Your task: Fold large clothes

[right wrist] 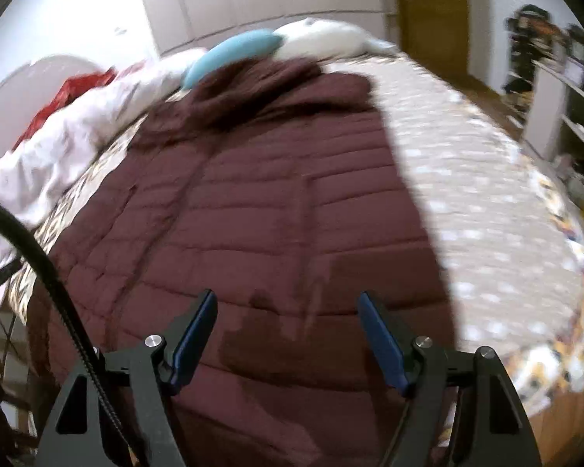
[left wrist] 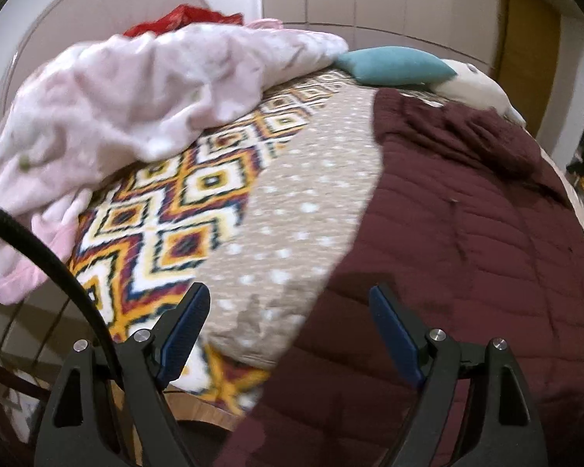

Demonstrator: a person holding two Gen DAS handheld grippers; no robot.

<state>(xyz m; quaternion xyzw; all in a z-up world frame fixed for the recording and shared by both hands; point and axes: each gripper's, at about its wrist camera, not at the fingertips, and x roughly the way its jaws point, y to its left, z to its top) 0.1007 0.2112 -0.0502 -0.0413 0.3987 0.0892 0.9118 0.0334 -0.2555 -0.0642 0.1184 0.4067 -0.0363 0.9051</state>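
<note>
Left wrist view, from the left edge: one black cable (left wrist: 58, 264) arcing down toward the gripper mount, then one rumpled pale pink blanket (left wrist: 144, 89) heaped at the far left of the bed, with one red cloth (left wrist: 183, 19) peeking out behind it. Next, the bedspread (left wrist: 276, 210), patterned with orange, navy and white diamonds beside a beige band of white dots. Further right, one maroon quilted jacket (left wrist: 467, 241) spread flat on the bed, hem toward the camera, collar end bunched at the far side. Beyond the collar, one teal cushion (left wrist: 389, 66) touching one white cushion (left wrist: 475, 85). Left gripper (left wrist: 288, 295) spread wide, nothing between the blue pads, hovering over the seam where jacket edge meets bedspread.

Right wrist view, left to right: cable (right wrist: 43, 272), pink blanket (right wrist: 58, 148), red cloth (right wrist: 78, 85), then the jacket (right wrist: 272, 202) filling the centre, quilting lines and a centre seam plain here. Teal cushion (right wrist: 229, 54) and white cushion (right wrist: 323, 39) at the far end. Only here: the bare dotted bedspread (right wrist: 486, 194) to the right of the jacket, a wooden door (right wrist: 432, 7) and white shelving (right wrist: 564, 109) at the far right. Right gripper (right wrist: 288, 299) likewise wide apart, empty, above the jacket's near hem.

No readable writing or labels; both views motion-blurred.
</note>
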